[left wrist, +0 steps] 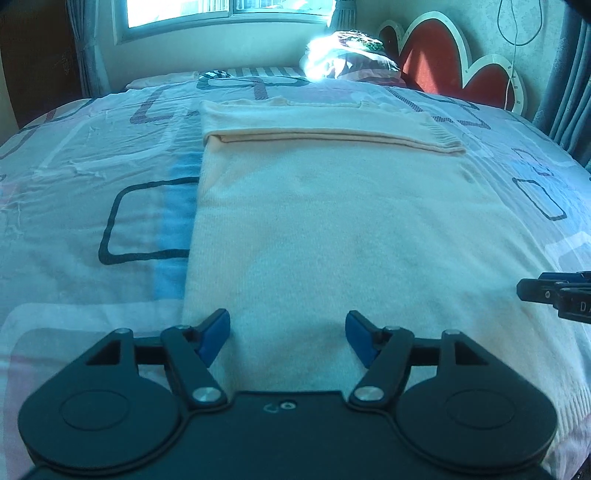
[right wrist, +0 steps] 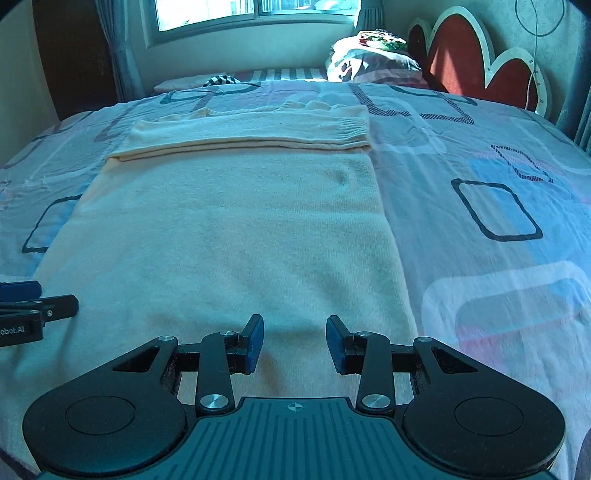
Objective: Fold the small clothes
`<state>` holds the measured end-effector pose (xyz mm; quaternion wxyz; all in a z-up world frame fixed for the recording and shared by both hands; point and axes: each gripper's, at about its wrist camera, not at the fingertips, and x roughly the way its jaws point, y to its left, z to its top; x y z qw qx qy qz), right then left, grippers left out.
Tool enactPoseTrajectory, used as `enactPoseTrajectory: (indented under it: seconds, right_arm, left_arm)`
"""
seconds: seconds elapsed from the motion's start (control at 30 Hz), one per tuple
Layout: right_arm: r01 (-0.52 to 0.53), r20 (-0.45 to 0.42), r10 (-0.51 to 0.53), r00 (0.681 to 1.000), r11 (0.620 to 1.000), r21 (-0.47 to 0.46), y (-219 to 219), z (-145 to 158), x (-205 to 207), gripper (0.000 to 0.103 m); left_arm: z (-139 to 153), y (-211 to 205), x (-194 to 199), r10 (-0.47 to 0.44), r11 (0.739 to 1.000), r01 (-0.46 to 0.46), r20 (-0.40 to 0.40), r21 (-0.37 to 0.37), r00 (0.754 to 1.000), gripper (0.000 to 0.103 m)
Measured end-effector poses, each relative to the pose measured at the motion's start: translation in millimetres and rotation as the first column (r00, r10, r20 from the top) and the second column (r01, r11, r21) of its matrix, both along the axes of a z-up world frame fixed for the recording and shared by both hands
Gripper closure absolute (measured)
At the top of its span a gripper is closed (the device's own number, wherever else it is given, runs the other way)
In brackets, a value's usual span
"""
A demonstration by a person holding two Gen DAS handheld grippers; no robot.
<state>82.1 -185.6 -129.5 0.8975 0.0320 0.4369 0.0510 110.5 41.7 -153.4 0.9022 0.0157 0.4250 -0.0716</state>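
Note:
A cream knitted sweater [left wrist: 325,221] lies flat on the bed, its sleeves folded across the chest near the far end; the same sweater [right wrist: 229,229] fills the middle of the right wrist view. My left gripper [left wrist: 287,334] hovers over the sweater's near left part, jaws wide apart, nothing between the blue pads. My right gripper [right wrist: 294,341] hangs over the near right part, jaws apart with only fabric below them. The right gripper's tip [left wrist: 554,291] shows at the right edge of the left wrist view. The left gripper's tip [right wrist: 37,306] shows at the left edge of the right wrist view.
The bed sheet [left wrist: 92,155] is pale with dark square outlines. A pile of bedding [right wrist: 369,55] sits at the far end beside a red, white-edged headboard [right wrist: 480,62]. A window [left wrist: 221,14] and curtains stand behind the bed.

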Motion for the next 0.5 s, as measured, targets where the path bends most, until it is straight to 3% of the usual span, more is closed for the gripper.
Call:
enactPoseTrajectory:
  seconds: [0.2, 0.4, 0.5]
  right_arm:
    - [-0.030, -0.012, 0.030, 0.999, 0.999, -0.011, 27, -4, -26, 0.066]
    - [0.015, -0.019, -0.016, 1.000, 0.999, -0.046, 14, -12, -43, 0.065]
    - [0.044, -0.016, -0.045, 0.999, 0.998, -0.052, 3, -10, -53, 0.060]
  left_arm:
    - [-2, -4, -23, -0.041, 0.999, 0.041, 0.005, 0.013, 0.999, 0.033]
    - [-8, 11, -42, -0.047, 0.998, 0.047, 0.001, 0.039, 0.999, 0.031]
    - [-6, 18, -49, -0.039, 0.998, 0.039, -0.001, 0.041, 0.999, 0.031]
